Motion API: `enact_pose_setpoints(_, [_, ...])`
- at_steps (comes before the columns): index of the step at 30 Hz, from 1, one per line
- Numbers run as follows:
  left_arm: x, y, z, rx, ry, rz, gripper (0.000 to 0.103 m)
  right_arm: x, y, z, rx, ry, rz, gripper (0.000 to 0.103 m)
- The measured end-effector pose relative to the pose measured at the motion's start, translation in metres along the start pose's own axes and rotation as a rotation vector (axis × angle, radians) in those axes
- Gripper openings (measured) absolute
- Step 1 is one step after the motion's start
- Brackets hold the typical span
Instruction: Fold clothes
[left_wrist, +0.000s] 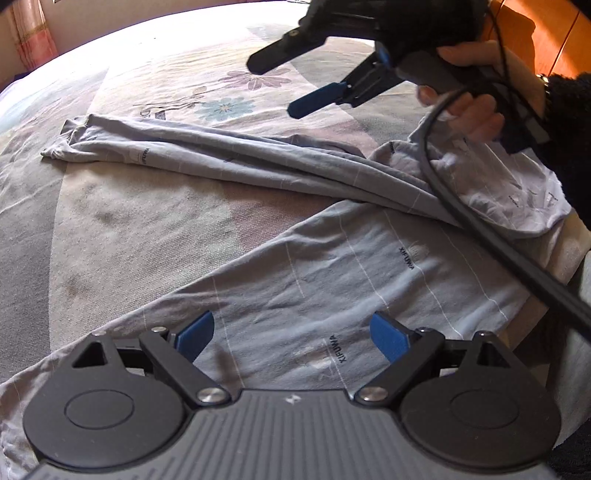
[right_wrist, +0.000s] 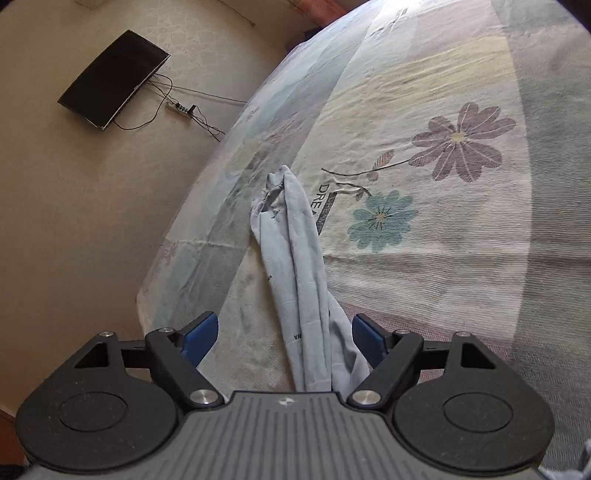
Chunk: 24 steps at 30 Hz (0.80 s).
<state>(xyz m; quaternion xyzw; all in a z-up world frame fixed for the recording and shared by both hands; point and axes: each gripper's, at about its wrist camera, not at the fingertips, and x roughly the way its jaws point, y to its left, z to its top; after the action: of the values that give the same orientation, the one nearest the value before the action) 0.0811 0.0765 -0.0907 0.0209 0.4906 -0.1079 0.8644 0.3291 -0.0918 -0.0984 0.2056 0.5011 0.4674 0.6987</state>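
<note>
Grey garment (left_wrist: 332, 266) lies spread on the floral bedsheet (left_wrist: 129, 221), one leg (left_wrist: 207, 155) bunched and running toward 10 o'clock, the other flat under the left gripper (left_wrist: 291, 332), whose fingers are spread with nothing in them. Right gripper (left_wrist: 295, 85) hovers at 1 o'clock, fingers apart, empty. Risks: the dangling cable (left_wrist: 480, 229) crossing the cloth could snag and drag it; closing on the bunched leg may catch only one layer, giving a skewed fold.

Support: bed (left_wrist: 110, 229) under a worn floral sheet (right_wrist: 443, 258) with purple and teal flowers.
Lying on it: grey-blue trousers (left_wrist: 332, 280), one leg flat near, the other bunched, stretching far left.
</note>
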Motion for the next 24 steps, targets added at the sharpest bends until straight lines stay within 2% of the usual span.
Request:
enact_pose_setpoints(4, [0.004,0.016,-0.003,-0.023,-0.009,-0.034,0.093,0.045,-0.023,0.029,0.043,0.108,0.030,0.083])
enact_pose_setpoints(7, [0.005,0.025,-0.004,-0.045,-0.019,-0.065,0.096,0.065,-0.030,0.041,0.080,0.149,0.120,0.083])
enact_pose_setpoints(10, [0.005,0.029,-0.004,-0.044,-0.025,-0.075,0.097,0.087,-0.025,0.052,0.057,0.171,0.136,0.075])
enact_pose_setpoints(13, [0.007,0.030,-0.004,-0.039,-0.030,-0.081,0.099,0.109,-0.026,0.064,0.056,0.178,0.146,0.055])
enact_pose_setpoints(14, [0.007,0.029,-0.005,-0.034,-0.031,-0.082,0.100,0.114,-0.030,0.065,0.079,0.175,0.146,0.041])
enact_pose_setpoints(15, [0.006,0.029,-0.006,-0.028,-0.033,-0.081,0.100,0.118,-0.034,0.067,0.098,0.172,0.144,0.022])
enact_pose_setpoints(17, [0.006,0.027,-0.007,-0.017,-0.035,-0.080,0.101,0.116,-0.029,0.066,0.080,0.157,0.120,0.001])
enact_pose_setpoints(22, [0.004,0.028,-0.007,-0.009,-0.031,-0.079,0.102,0.110,-0.017,0.064,0.036,0.119,0.061,0.002])
enact_pose_setpoints(24, [0.002,0.029,-0.007,-0.011,-0.025,-0.068,0.102,0.108,-0.012,0.063,0.019,0.104,0.038,0.008])
